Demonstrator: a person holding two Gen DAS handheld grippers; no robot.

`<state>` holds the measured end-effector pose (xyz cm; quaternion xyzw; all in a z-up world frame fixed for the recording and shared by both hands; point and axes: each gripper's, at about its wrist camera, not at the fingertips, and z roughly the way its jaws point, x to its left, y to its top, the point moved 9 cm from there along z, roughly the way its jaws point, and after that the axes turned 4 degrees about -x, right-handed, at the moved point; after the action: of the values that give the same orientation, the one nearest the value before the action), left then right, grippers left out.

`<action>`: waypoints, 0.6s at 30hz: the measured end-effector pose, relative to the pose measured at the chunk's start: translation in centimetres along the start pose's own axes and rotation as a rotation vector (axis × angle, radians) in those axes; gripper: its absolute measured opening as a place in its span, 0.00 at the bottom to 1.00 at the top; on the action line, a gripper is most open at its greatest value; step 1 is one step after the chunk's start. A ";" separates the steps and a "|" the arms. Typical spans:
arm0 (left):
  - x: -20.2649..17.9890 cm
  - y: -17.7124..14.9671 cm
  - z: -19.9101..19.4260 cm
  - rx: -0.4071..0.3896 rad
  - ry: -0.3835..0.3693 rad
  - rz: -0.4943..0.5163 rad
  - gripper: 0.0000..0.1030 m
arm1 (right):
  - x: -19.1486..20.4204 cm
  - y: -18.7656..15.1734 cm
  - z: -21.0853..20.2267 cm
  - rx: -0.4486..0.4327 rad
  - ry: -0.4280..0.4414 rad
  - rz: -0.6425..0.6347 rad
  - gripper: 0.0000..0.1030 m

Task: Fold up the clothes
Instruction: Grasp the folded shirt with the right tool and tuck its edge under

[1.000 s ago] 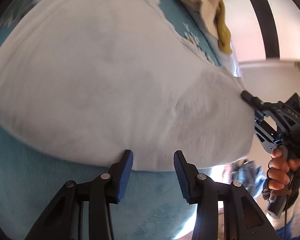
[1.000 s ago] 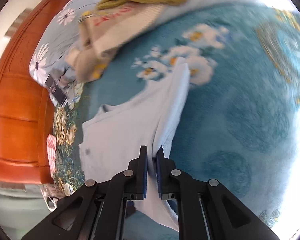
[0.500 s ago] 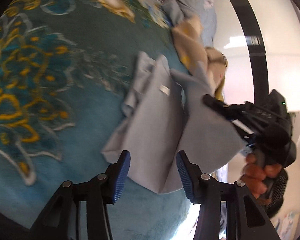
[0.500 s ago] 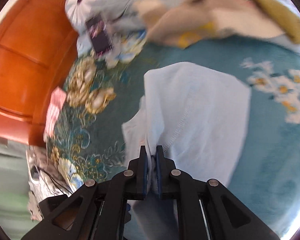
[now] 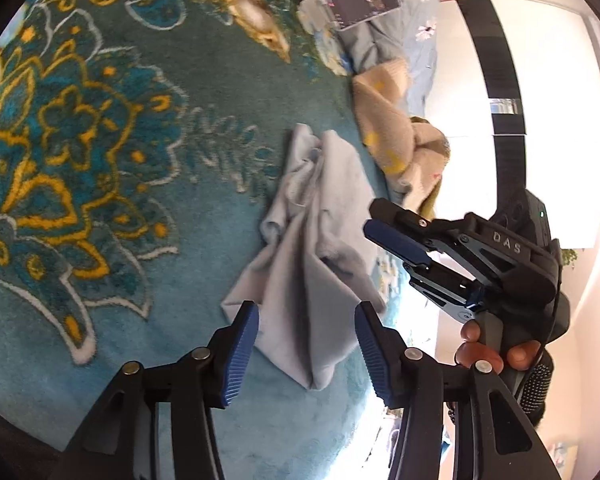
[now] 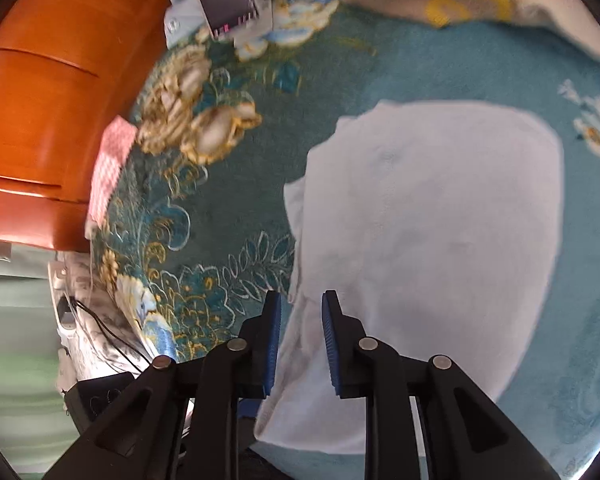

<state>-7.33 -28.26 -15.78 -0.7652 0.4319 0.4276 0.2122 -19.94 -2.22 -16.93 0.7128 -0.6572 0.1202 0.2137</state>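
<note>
A pale blue garment (image 5: 316,240) lies folded over and rumpled on a teal patterned blanket (image 5: 100,160). In the right wrist view the garment (image 6: 432,216) spreads wide under the fingers. My left gripper (image 5: 306,320) is open and empty, just above the garment's near edge. My right gripper (image 6: 298,312) is open, its jaws apart above the garment's left edge with nothing held. The right gripper also shows in the left wrist view (image 5: 396,236), hovering over the garment's right side.
A beige and yellow heap of clothes (image 5: 400,148) lies beyond the garment. A phone (image 5: 360,0) rests on floral bedding at the far end. An orange wooden headboard (image 6: 40,120) and a pink checked cloth (image 6: 108,168) are at the left.
My right gripper, shut on the garment's edge earlier, has opened and let it go. The garment now lies folded over. My left gripper stayed open and shifted its view toward the headboard.
</note>
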 end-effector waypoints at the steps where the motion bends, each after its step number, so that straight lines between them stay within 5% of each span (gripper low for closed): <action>1: 0.0 -0.1 -0.3 0.003 0.000 0.004 0.57 | -0.2 0.1 -0.7 -0.014 0.010 0.005 0.23; 5: -1.4 -0.5 0.6 0.033 -0.006 0.039 0.58 | -3.5 -0.5 -2.5 -0.039 -0.010 0.070 0.28; 11: -1.5 -1.0 2.6 0.048 0.101 0.103 0.55 | -9.9 -4.3 -2.7 -0.004 -0.033 0.218 0.28; 13: -1.0 -1.0 2.9 0.040 0.125 0.103 0.33 | -11.3 -5.5 -2.5 0.012 -0.033 0.247 0.28; 14: -0.6 -0.7 2.9 0.030 0.152 0.101 0.12 | -11.8 -6.1 -2.3 0.020 -0.031 0.260 0.28; 18: 1.6 -0.3 2.5 -0.003 0.185 0.039 0.06 | -13.4 -8.1 -1.6 0.047 -0.028 0.282 0.28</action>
<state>-7.78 -27.16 -18.51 -0.7933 0.4638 0.3597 0.1619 -13.20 10.77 -22.81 0.6196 -0.7509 0.1544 0.1686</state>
